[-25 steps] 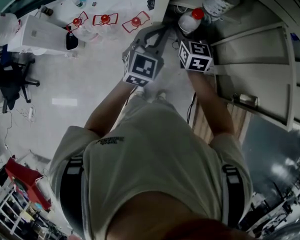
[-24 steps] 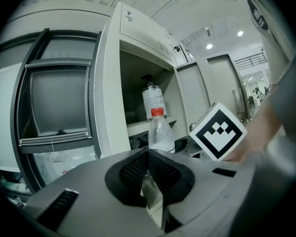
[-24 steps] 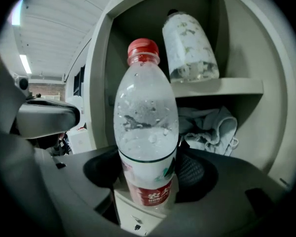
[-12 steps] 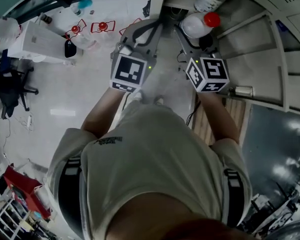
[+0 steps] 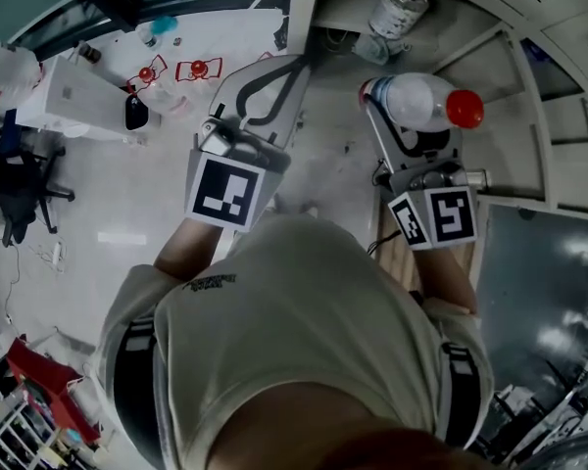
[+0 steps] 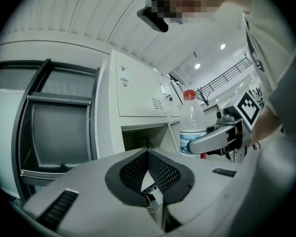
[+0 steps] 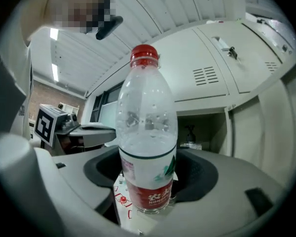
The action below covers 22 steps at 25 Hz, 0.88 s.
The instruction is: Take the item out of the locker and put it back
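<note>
A clear water bottle (image 5: 418, 100) with a red cap and a red label lies across the jaws of my right gripper (image 5: 397, 116), which is shut on its lower body just outside the locker. In the right gripper view the bottle (image 7: 147, 147) stands between the padded jaws, held at the label. The left gripper view shows the same bottle (image 6: 192, 125) to its right. My left gripper (image 5: 292, 65) sits to the left of it, shut with nothing in it, its pads meeting at the tips. The open locker compartment (image 5: 358, 3) lies just beyond both grippers.
A labelled jar (image 5: 396, 9) stays inside the open compartment. Grey locker doors and frames (image 5: 529, 96) fill the right side. On the floor to the left are red-outlined markers (image 5: 198, 70), a white box (image 5: 73, 81) and an office chair (image 5: 20, 164).
The right gripper has drawn the bottle out of the locker toward the person and to the right. The left gripper has slid left and back, still shut.
</note>
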### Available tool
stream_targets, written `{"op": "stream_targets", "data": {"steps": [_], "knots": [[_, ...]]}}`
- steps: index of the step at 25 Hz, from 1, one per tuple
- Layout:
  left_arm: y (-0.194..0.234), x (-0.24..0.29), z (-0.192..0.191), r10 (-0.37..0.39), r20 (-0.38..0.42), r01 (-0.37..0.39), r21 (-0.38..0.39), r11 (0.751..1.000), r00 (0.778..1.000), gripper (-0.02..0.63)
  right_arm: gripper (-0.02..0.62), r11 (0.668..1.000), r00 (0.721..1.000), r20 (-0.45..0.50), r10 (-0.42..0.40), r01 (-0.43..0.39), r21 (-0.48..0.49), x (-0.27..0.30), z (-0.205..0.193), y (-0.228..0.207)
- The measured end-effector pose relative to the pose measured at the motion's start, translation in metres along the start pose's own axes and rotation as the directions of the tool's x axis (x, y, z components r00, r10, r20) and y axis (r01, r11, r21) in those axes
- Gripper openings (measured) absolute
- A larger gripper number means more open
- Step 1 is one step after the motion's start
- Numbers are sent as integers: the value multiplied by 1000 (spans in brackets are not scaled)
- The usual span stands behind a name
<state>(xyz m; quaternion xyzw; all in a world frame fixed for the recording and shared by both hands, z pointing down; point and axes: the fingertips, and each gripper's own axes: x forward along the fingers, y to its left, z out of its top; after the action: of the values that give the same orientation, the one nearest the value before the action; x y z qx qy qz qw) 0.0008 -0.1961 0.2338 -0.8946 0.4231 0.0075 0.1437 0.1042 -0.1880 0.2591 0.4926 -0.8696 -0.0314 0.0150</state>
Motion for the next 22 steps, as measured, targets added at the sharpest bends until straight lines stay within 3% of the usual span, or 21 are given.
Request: {"op": "stream_targets", "data": {"steps": [11, 18, 22], "knots": [[-22, -20, -7, -46, 23, 46, 6, 999, 999, 12, 314, 999, 1000, 19, -16, 15, 52, -21, -13, 9], [-24, -22, -20, -34, -8, 34, -8, 999, 999, 12, 314, 999, 1000, 11, -5, 4, 51, -20, -20, 12], [-16, -24, -26, 9, -34, -9, -15, 1000, 999, 12, 313, 998, 1000, 11, -11, 11, 55, -19, -21, 11]]}}
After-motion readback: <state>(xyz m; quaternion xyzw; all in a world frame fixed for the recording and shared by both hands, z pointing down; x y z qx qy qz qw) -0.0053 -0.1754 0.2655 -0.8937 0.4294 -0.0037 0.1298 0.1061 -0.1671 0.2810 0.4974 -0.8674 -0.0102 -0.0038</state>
